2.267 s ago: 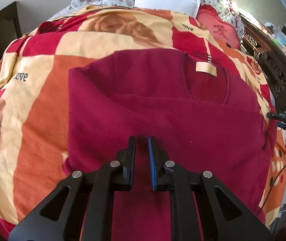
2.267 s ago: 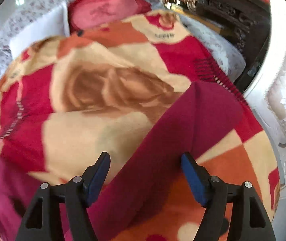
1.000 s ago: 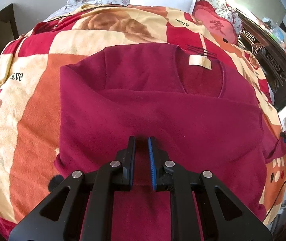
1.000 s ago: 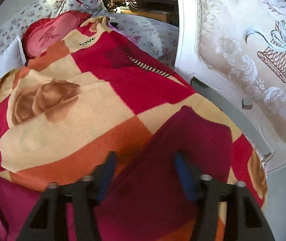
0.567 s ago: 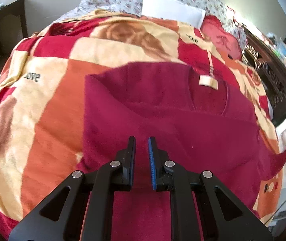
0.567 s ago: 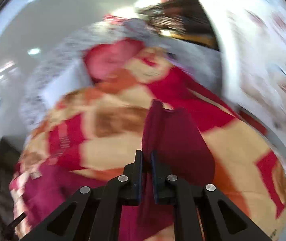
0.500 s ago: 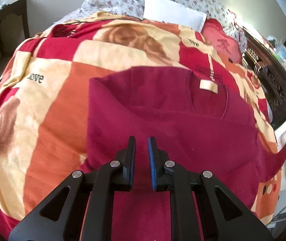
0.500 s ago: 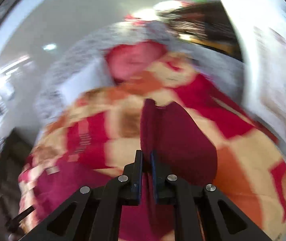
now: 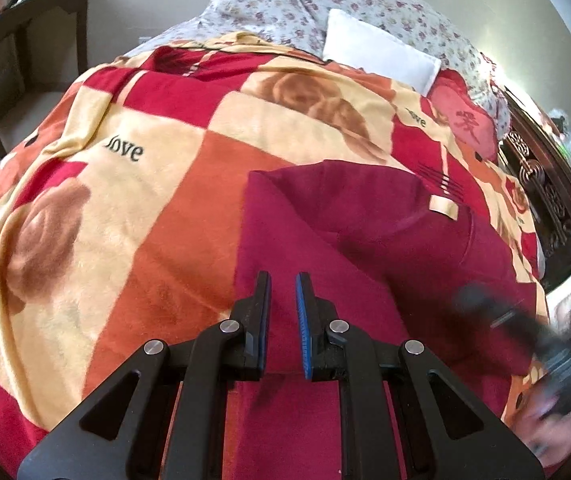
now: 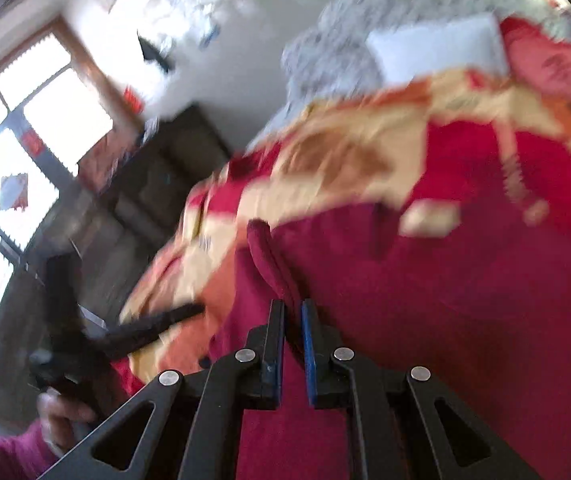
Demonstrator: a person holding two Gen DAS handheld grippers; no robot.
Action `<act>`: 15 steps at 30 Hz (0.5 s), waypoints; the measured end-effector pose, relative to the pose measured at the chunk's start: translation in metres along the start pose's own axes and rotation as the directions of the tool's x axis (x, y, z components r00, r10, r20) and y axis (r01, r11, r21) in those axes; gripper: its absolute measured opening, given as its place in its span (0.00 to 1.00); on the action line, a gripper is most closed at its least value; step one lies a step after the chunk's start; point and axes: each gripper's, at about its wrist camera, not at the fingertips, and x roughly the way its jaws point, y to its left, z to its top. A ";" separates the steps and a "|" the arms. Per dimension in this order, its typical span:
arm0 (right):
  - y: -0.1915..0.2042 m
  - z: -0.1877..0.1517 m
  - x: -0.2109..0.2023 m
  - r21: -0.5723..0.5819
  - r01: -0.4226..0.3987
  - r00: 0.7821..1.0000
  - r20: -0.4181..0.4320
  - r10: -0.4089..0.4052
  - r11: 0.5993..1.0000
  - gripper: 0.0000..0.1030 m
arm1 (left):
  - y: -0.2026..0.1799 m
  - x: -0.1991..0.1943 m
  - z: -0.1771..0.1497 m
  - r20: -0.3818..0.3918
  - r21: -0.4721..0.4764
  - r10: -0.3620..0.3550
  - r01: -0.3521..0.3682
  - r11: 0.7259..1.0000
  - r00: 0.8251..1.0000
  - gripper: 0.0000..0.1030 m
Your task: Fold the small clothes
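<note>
A dark red top point(image 9: 369, 240) lies on the bed with a beige neck label point(image 9: 443, 207) showing and its left side folded in. My left gripper point(image 9: 283, 280) is shut on the top's near edge. My right gripper point(image 10: 293, 306) is shut on the top's sleeve point(image 10: 271, 256), whose cuff sticks up past the fingers, and holds it over the body of the top point(image 10: 445, 300). The right gripper also shows blurred in the left wrist view point(image 9: 485, 304), above the top's right side. The left gripper shows blurred in the right wrist view point(image 10: 181, 316).
A red, orange and cream blanket point(image 9: 157, 184) covers the bed. A white pillow point(image 9: 377, 54) and a pink pillow point(image 9: 465, 122) lie at the head. Dark carved furniture point(image 9: 549, 200) stands on the right, a dark table point(image 9: 17, 40) on the left. A window point(image 10: 13, 168) is beyond.
My right gripper closed on the sleeve, lifted it and swung it left over the top. The left gripper stayed shut on the near edge; its view shifted left.
</note>
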 end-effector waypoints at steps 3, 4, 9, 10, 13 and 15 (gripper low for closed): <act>-0.003 -0.019 0.039 0.007 0.045 0.986 -0.163 -0.043 0.999 0.08 | 0.001 0.002 0.000 -0.010 -0.009 -0.017 0.017 1.000 1.000 0.10; -0.004 -0.022 0.036 -0.001 0.042 0.987 -0.153 -0.042 0.999 0.09 | 0.000 0.002 0.001 -0.006 -0.005 -0.026 0.026 1.000 1.000 0.10; -0.011 -0.026 -0.002 -0.012 0.090 0.992 -0.087 -0.091 0.996 0.39 | -0.015 0.012 0.003 -0.009 0.024 -0.075 0.075 0.997 0.997 0.10; -0.011 -0.027 -0.012 -0.010 0.102 0.993 -0.067 -0.102 0.995 0.43 | -0.017 0.013 0.002 -0.016 0.024 -0.089 0.089 0.996 0.996 0.10; -0.019 -0.028 -0.033 0.017 0.082 0.996 -0.044 -0.081 0.997 0.45 | -0.030 0.024 -0.003 -0.065 0.030 -0.136 0.138 0.990 0.989 0.24; -0.024 -0.033 -0.042 0.049 0.072 0.997 -0.035 -0.070 0.996 0.45 | -0.037 0.029 -0.007 -0.078 0.031 -0.142 0.145 0.989 0.987 0.33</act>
